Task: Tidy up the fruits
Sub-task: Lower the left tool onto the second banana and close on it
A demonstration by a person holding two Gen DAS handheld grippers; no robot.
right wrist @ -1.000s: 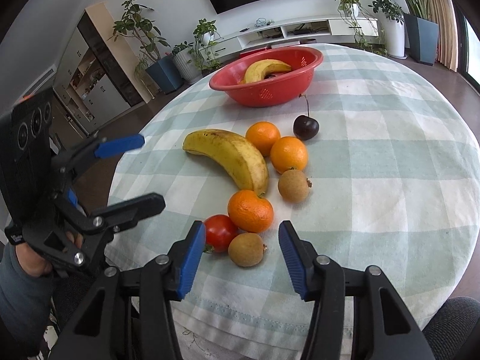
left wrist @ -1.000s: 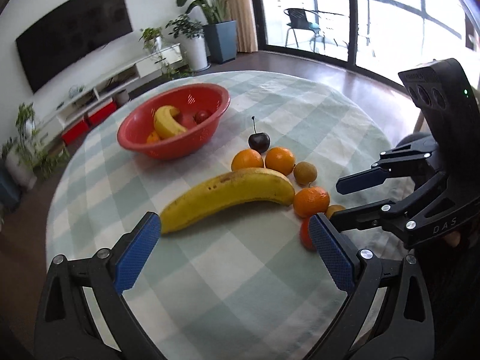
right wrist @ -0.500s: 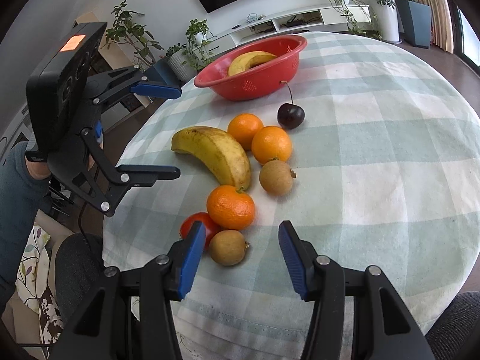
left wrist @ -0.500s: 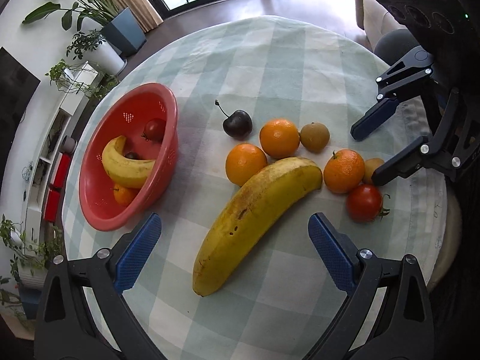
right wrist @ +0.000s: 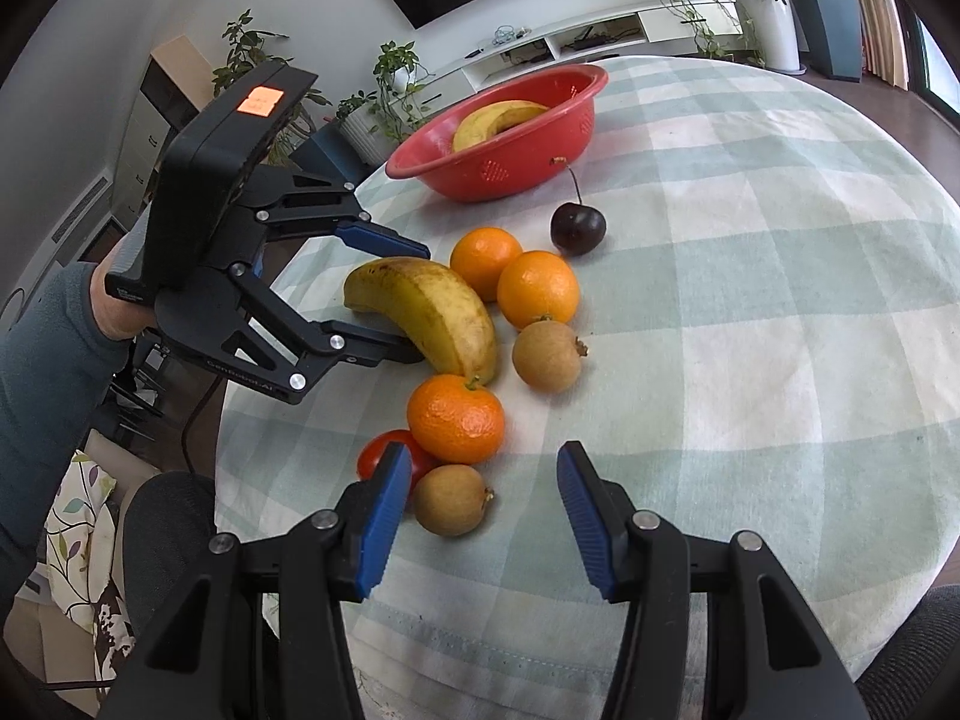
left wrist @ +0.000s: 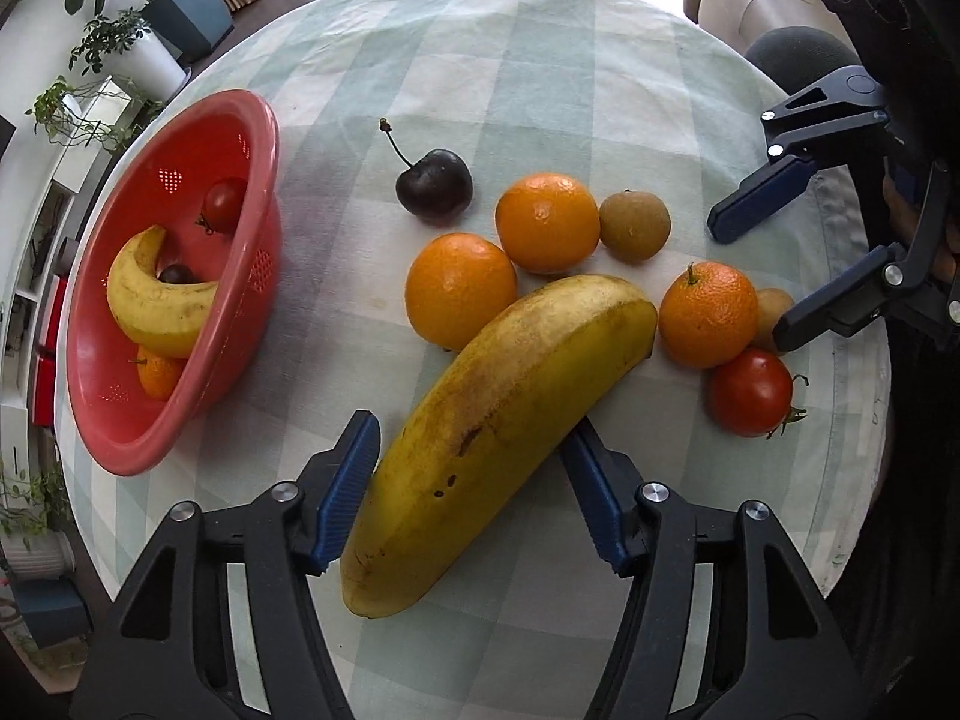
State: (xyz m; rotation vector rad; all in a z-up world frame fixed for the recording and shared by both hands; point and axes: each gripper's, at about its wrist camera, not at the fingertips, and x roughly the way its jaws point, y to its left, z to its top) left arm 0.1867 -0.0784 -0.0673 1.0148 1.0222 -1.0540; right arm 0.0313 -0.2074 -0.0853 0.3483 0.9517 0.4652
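— Two blue pads of the left gripper (left wrist: 468, 480) stand on either side of the big banana (left wrist: 492, 438), spread, with the fruit's lower half between them. Touching it or not?

— Cannot tell; the pads sit right at its flanks. Just past its far tip lie two oranges (left wrist: 462, 294), touching each other, and a brown round fruit (left wrist: 635, 226) beside the farther one.

— And to the right of the tip?

— A stemmed mandarin (left wrist: 708, 314), with a tomato (left wrist: 750, 391) nearer against it.

— The right gripper (right wrist: 480, 510)?

— Spread wide, holding nothing; a second brown fruit (right wrist: 450, 499) lies between its fingers, close to the left pad.

— Farther out?

— A dark cherry (left wrist: 433, 185) beyond the oranges, then, off to the left, the red basket (left wrist: 180, 420) holding another banana (left wrist: 150, 306), a small tomato (left wrist: 223, 204) and an orange (left wrist: 157, 377), all on the checked tablecloth (left wrist: 480, 60).
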